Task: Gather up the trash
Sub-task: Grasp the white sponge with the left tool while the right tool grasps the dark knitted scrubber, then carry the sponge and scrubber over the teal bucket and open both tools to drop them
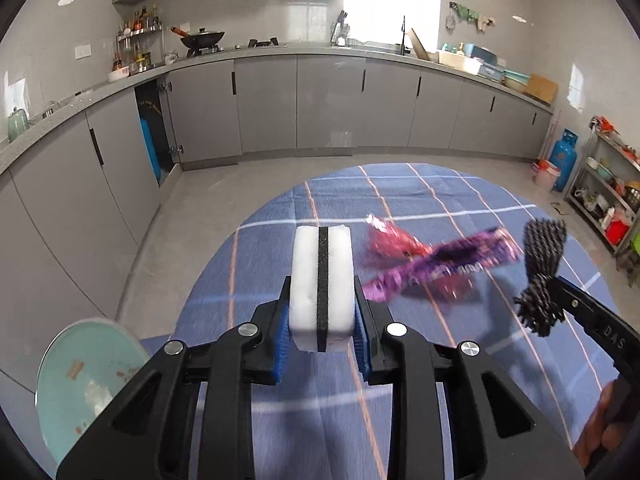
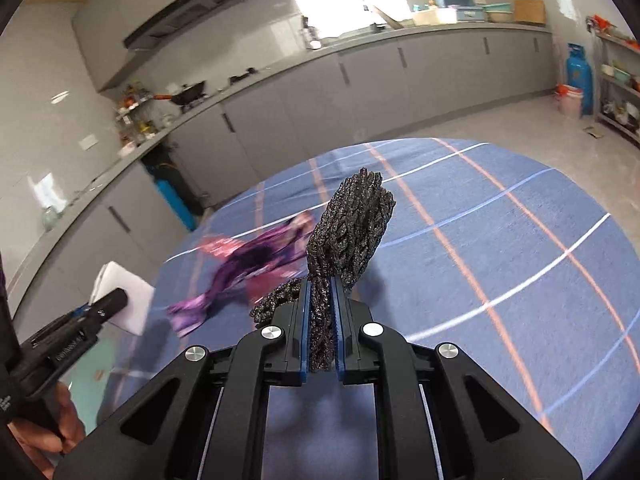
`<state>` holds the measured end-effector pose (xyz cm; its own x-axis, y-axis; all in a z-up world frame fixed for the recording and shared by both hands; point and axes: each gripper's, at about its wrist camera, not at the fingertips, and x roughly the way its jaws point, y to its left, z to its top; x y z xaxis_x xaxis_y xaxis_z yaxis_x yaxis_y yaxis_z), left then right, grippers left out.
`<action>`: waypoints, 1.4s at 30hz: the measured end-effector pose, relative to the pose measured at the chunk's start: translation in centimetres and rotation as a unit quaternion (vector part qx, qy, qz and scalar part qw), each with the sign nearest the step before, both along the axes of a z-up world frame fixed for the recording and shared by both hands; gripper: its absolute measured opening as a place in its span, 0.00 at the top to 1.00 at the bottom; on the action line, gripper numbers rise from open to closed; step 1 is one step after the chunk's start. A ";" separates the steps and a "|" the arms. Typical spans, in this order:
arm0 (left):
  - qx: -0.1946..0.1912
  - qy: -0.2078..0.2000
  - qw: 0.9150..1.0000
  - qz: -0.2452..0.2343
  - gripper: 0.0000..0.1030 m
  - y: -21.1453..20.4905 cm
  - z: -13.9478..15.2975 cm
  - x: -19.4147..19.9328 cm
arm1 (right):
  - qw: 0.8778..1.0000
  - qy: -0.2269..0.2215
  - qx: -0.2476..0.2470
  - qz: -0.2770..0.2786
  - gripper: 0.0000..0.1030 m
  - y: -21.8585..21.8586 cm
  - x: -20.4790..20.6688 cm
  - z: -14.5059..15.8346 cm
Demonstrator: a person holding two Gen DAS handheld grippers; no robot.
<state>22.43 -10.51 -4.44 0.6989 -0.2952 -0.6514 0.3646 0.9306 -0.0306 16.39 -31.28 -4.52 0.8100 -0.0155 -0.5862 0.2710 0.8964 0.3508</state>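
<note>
My left gripper (image 1: 322, 320) is shut on a white sponge with a black middle layer (image 1: 322, 276), held upright above the blue checked tablecloth (image 1: 460, 196). My right gripper (image 2: 322, 320) is shut on a dark, speckled scouring pad (image 2: 344, 236) that sticks up between its blue pads. In the left wrist view that pad (image 1: 540, 264) hangs at the right, clamped by the right gripper (image 1: 558, 292). A purple wrapper (image 1: 444, 264) and a pink-red wrapper (image 1: 390, 242) lie blurred on the cloth between the two grippers. The right wrist view shows the left gripper (image 2: 108, 306) with the sponge (image 2: 128, 296) at lower left.
A pale green plate (image 1: 80, 384) with crumbs sits at the table's near left edge. Grey kitchen cabinets (image 1: 320, 104) and a counter with a wok (image 1: 202, 38) line the far wall. A blue gas cylinder (image 1: 564, 156) and a metal shelf rack (image 1: 608, 184) stand at the right. A person's hand (image 2: 48, 432) grips the left tool.
</note>
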 end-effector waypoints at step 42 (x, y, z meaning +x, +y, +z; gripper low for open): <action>-0.028 -0.013 0.992 0.126 0.74 15.9 0.5 -9.5 | 0.976 -0.019 -0.069 0.205 0.90 19.1 -3.4 3.8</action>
<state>12.98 5.40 -3.89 0.7710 -0.1446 -0.6202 0.1228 0.9894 -0.0780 12.98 -12.22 -0.70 0.7859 0.2383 -0.5705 -0.1320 0.9662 0.2216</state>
